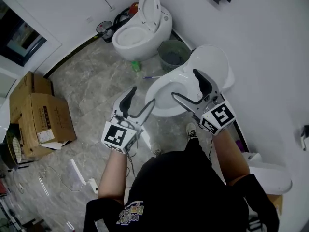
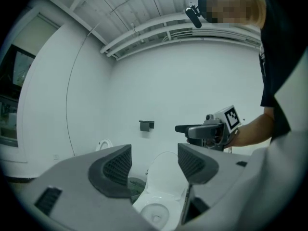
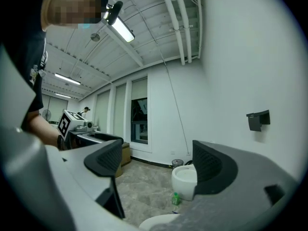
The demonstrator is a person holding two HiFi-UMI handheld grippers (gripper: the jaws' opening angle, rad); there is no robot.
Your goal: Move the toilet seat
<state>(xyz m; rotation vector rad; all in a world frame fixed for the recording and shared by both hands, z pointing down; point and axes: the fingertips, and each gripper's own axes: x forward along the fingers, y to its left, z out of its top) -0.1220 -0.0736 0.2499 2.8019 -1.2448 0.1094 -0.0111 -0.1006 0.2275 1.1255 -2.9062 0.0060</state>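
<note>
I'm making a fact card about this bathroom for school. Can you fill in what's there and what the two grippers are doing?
room: grey stone-look floor, white walls
near toilet: white, its lid standing up at the wall
far toilet: white, lid up too, by the back wall
between them: grey bin, small green bottle on the floor
left side: cardboard boxes
left gripper: open, empty, in front of the near toilet
right gripper: open, empty, above the near toilet

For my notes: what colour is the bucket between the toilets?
The bucket is grey-green, best seen in head view.
</note>
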